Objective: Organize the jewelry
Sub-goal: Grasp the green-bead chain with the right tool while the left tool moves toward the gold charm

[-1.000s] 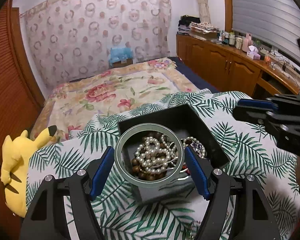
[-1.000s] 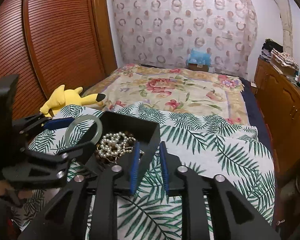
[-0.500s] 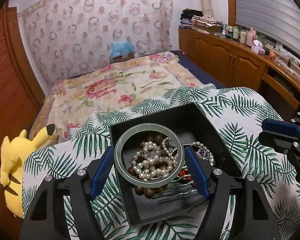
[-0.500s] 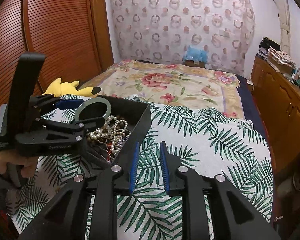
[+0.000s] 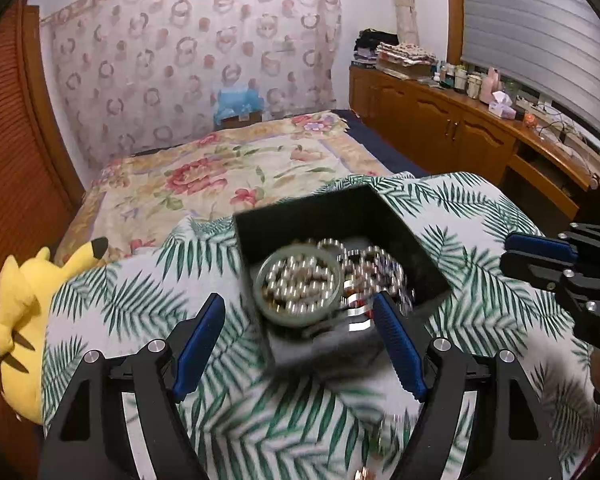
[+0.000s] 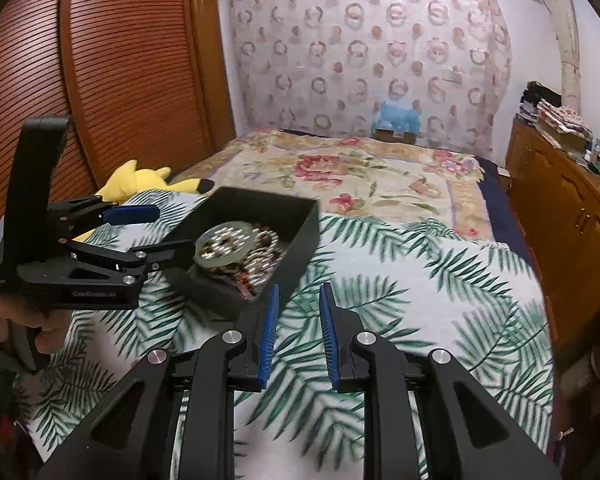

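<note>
A black box (image 5: pixel 300 210) (image 6: pixel 300 240) full of jewelry stands on a palm-leaf cloth (image 5: pixel 140 300). A pale green bangle (image 5: pixel 296 319) (image 6: pixel 210 263) lies flat in the box on a pearl necklace (image 5: pixel 300 282); darker beads and silver pieces lie beside it. My left gripper (image 5: pixel 298 304) (image 6: pixel 172 230) hovers at the box's near edge. Its jaws are opening, and the blue pads stand clear of the bangle on both sides. My right gripper (image 6: pixel 300 294) (image 5: pixel 506 254) is to the right of the box, with a narrow gap and nothing between its pads.
A yellow plush toy (image 5: pixel 20 320) (image 6: pixel 140 180) lies at the cloth's left edge. Beyond is a floral bedspread (image 5: pixel 220 172). Wooden cabinets (image 5: pixel 440 132) run along the right and a slatted wooden door (image 6: pixel 120 80) along the left. A person's hand (image 6: pixel 20 320) holds the left gripper.
The left gripper let go of the bangle, which now rests on the pearls in the box. Its jaws have widened and drawn back. The right gripper has shifted closer to the box.
</note>
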### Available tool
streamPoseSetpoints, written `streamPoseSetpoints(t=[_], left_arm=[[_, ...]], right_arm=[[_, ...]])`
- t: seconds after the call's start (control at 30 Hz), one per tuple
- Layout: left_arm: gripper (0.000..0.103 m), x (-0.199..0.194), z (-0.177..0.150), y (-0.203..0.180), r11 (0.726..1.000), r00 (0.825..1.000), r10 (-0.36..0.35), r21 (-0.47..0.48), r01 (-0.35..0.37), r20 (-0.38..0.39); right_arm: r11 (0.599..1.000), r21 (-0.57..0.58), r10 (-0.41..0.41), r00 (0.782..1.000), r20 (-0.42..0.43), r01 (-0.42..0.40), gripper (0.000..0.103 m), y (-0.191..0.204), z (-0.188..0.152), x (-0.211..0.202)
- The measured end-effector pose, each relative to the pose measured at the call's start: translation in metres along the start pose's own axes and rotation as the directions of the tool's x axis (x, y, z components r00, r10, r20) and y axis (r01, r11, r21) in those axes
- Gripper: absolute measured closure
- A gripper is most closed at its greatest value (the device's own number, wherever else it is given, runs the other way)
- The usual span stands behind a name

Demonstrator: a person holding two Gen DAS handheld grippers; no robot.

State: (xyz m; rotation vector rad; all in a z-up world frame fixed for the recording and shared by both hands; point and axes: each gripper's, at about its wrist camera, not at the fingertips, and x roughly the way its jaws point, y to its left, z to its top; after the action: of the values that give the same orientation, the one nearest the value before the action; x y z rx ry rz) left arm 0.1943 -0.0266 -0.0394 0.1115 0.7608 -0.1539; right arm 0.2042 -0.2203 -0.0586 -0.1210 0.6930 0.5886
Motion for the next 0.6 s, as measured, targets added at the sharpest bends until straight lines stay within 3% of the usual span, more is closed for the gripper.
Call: streamPoseSetpoints(t=[0.23, 0.43, 0.6], left_arm=[[0.029, -0.032, -0.033, 0.009, 0.999, 0.998, 0.05, 0.011, -0.05, 0.04], [0.027, -0.051, -0.064, 0.023, 0.999, 0.999, 0.025, -0.045, -0.024, 0.038], [0.015, -0.059, -0.085, 0.027, 0.998, 0.999, 0.015, -0.06, -0.013, 0.029]], right_arm=[[0.997, -0.027, 0.068, 0.997, -0.035, -0.069, 0.08, 0.032, -0.017, 0.006], [0.993, -0.045, 0.106, 0.992, -0.07, -0.109, 0.08, 0.055, -0.028, 0.015], [0.989, -0.06, 0.132, 0.986, -0.097, -0.139, 0.08, 0.072, -0.035, 0.023]])
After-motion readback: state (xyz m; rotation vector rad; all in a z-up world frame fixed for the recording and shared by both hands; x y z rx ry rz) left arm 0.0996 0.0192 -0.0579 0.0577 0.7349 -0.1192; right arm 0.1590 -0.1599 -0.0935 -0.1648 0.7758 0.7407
